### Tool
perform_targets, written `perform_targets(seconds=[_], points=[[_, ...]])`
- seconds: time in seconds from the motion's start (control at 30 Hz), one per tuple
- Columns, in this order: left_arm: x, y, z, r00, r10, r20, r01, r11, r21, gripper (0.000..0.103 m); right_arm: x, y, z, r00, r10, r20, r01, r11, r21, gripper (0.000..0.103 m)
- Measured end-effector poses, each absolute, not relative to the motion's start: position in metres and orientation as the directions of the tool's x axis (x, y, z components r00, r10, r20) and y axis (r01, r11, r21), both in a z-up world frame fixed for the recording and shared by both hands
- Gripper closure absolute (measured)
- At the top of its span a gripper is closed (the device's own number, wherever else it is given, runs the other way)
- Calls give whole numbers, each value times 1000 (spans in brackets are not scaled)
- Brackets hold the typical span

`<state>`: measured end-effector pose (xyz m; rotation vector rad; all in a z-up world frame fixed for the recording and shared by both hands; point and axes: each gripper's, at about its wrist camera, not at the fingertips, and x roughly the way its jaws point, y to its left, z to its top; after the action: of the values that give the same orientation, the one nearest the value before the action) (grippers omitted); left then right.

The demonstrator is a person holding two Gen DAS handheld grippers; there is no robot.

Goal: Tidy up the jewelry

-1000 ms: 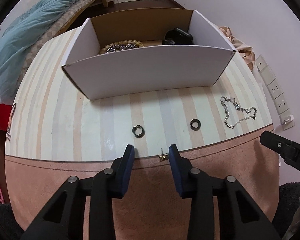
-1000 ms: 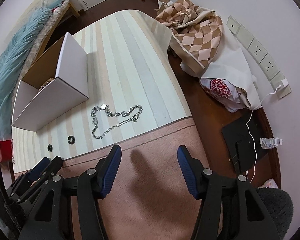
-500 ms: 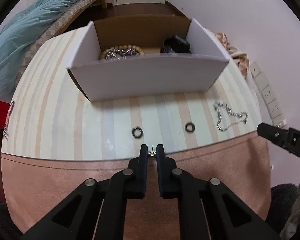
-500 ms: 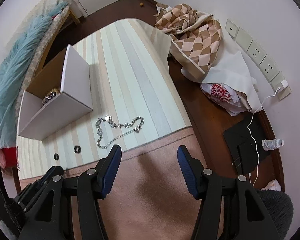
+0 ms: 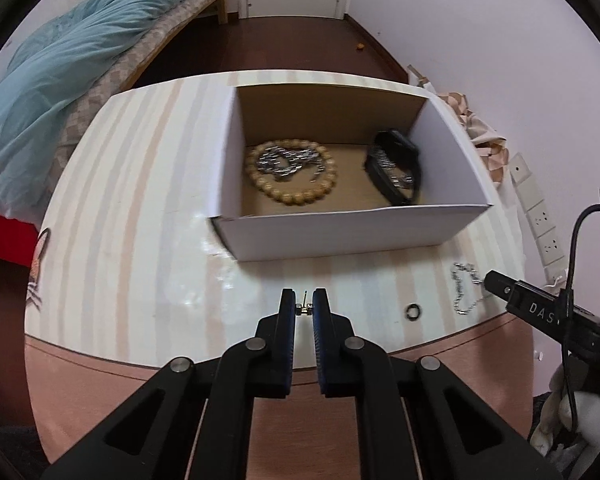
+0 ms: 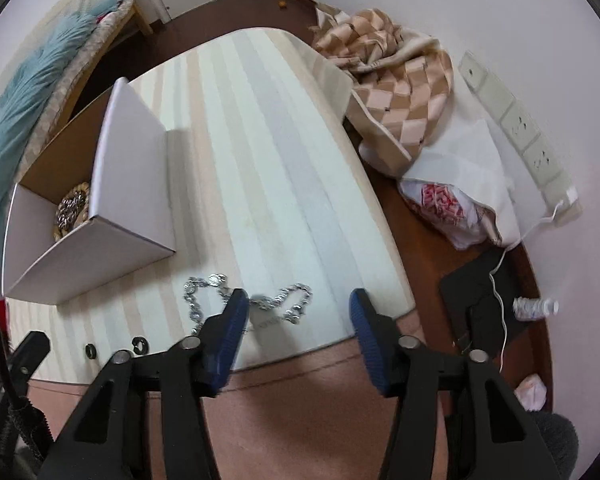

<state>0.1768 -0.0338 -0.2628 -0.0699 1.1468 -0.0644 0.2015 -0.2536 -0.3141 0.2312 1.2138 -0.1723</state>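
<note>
My left gripper (image 5: pixel 304 309) points steeply down, pinching a small gold earring (image 5: pixel 302 309) above the striped table (image 5: pixel 140 208). My right gripper (image 6: pixel 298 312) hangs over the silver chain (image 6: pixel 260 303) near the table's front edge, jaws closing, pads not yet on it. Two dark rings (image 6: pixel 114 348) lie to its left. Beyond, the white box (image 5: pixel 340 232) holds a bead bracelet (image 5: pixel 292 172) and a black band (image 5: pixel 396 170); bare tabletop surrounds it

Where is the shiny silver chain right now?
The silver chain lies on the striped table near its front edge, just right of the white box. In the right wrist view it sits under the right gripper, whose jaws are closing without touching it.
</note>
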Motion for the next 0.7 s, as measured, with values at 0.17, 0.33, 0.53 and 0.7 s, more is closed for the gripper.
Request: perform_targets(seconds=[0.17, 0.33, 0.53, 0.7], points=[[168, -19, -268, 395, -75, -916, -18, 996, -89, 97, 200, -240, -314, 360, 49, -932, 216, 967, 134, 94], [158, -9, -264, 391, -73, -918, -23, 996, -89, 97, 180, -244, -292, 429, 188, -883, 209, 931, 299, 95], [154, -7, -244, 407, -90, -909, 8, 995, -95, 97, 166, -243, -236, 516, 273, -812, 144, 907, 397, 102], [159, -6, -212, 448, -130, -885, 30, 991, -130, 97, 169, -237, -181, 580, 301, -757, 66, 909, 412, 102]])
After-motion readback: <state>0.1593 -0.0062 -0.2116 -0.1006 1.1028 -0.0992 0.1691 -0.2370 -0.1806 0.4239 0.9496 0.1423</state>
